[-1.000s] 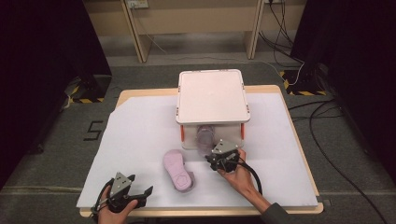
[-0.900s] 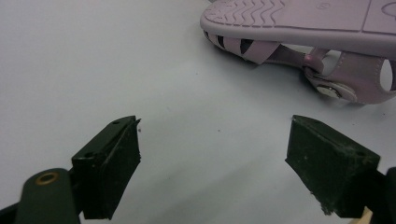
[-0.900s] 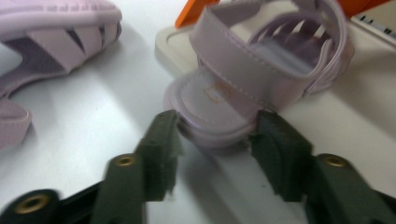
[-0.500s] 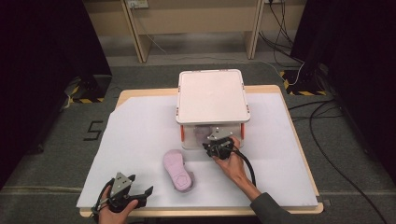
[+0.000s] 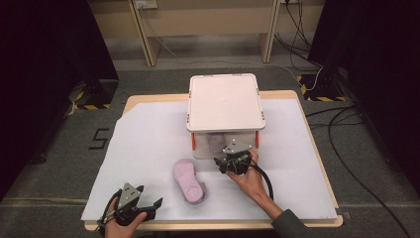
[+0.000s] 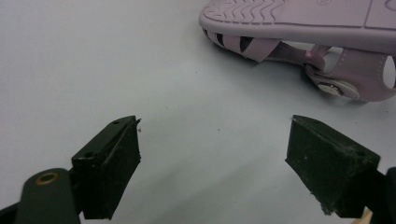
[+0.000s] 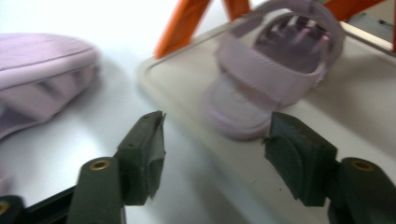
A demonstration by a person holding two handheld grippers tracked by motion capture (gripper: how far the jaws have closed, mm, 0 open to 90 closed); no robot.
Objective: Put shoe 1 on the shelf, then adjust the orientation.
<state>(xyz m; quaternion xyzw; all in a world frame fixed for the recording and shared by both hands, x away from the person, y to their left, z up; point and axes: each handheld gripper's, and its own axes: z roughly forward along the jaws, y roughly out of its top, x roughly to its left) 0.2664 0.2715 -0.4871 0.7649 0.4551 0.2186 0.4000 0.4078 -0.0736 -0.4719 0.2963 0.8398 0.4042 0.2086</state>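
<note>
- High view: a white sheet (image 5: 148, 144) covers the table. A small rack (image 5: 226, 101) with a white top and orange legs stands near the far edge, at mid-width. One lilac sandal (image 5: 216, 142) sits on its lower shelf, under the top. A second sandal (image 5: 188, 181) lies sole-up on the sheet, nearer the front edge and left of the rack's front.
- High view: the right gripper (image 5: 232, 163) is at the front of the rack, just short of the shelf. The left gripper (image 5: 143, 206) rests near the front-left corner, apart from the loose sandal.
- Left gripper view: its jaws stand wide apart with nothing between them; the upturned sandal (image 6: 303, 32) lies ahead, not touched.
- Right gripper view: its jaws are also spread wide and hold nothing. The shelved sandal (image 7: 268, 79) sits upright on the shelf (image 7: 355, 121) just beyond them; the other sandal (image 7: 42, 74) is off to the side.
- Judgement: the work seems to be shelving the pair and looks about half done. One sandal is on the shelf, while the other is yet to be picked up, turned over and set beside it.
</note>
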